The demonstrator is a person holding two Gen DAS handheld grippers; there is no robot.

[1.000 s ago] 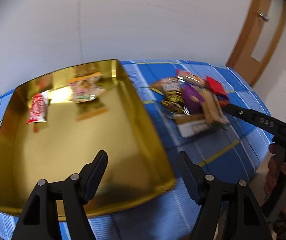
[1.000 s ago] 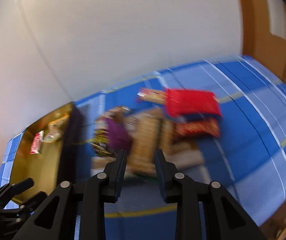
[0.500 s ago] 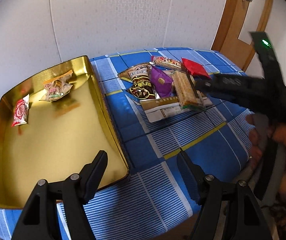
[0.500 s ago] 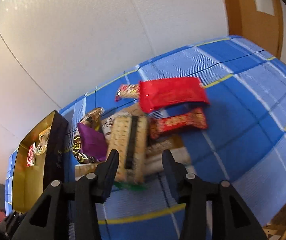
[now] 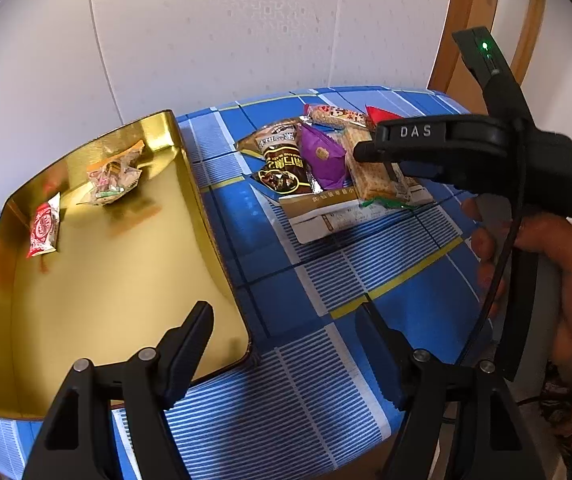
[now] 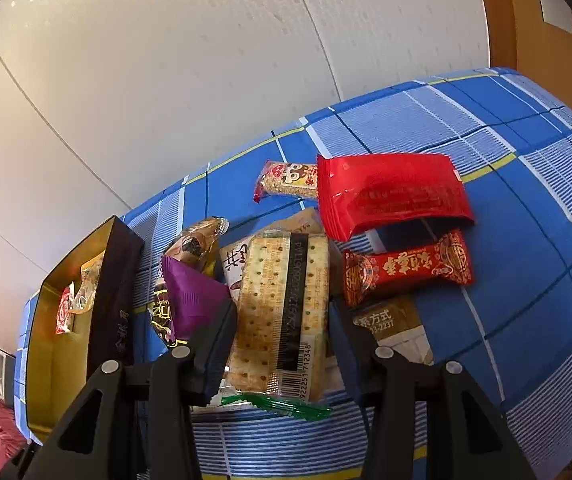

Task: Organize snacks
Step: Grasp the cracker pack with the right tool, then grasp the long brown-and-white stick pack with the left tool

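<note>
A gold tin box (image 5: 98,280) sits left on the blue checked tablecloth, holding a red-white candy packet (image 5: 42,228) and a clear snack bag (image 5: 114,178). A snack pile lies to its right. My right gripper (image 6: 284,312) is open, its fingers straddling a cracker pack (image 6: 282,308) without closing on it; the pack also shows in the left wrist view (image 5: 369,172). Beside it lie a purple packet (image 6: 190,300), a large red pouch (image 6: 393,196), and a small red packet (image 6: 405,272). My left gripper (image 5: 286,332) is open and empty above the box's near right corner.
A sesame bar (image 6: 286,180) lies at the pile's far edge, a brown chocolate wrapper (image 5: 286,164) and a tan-white bag (image 5: 325,208) underneath. The white wall is close behind; a wooden door (image 5: 481,28) stands at right. The table edge (image 5: 286,452) is near.
My right gripper has moved down onto the pile and opened wider around the cracker pack. My left gripper swung right, away from above the box.
</note>
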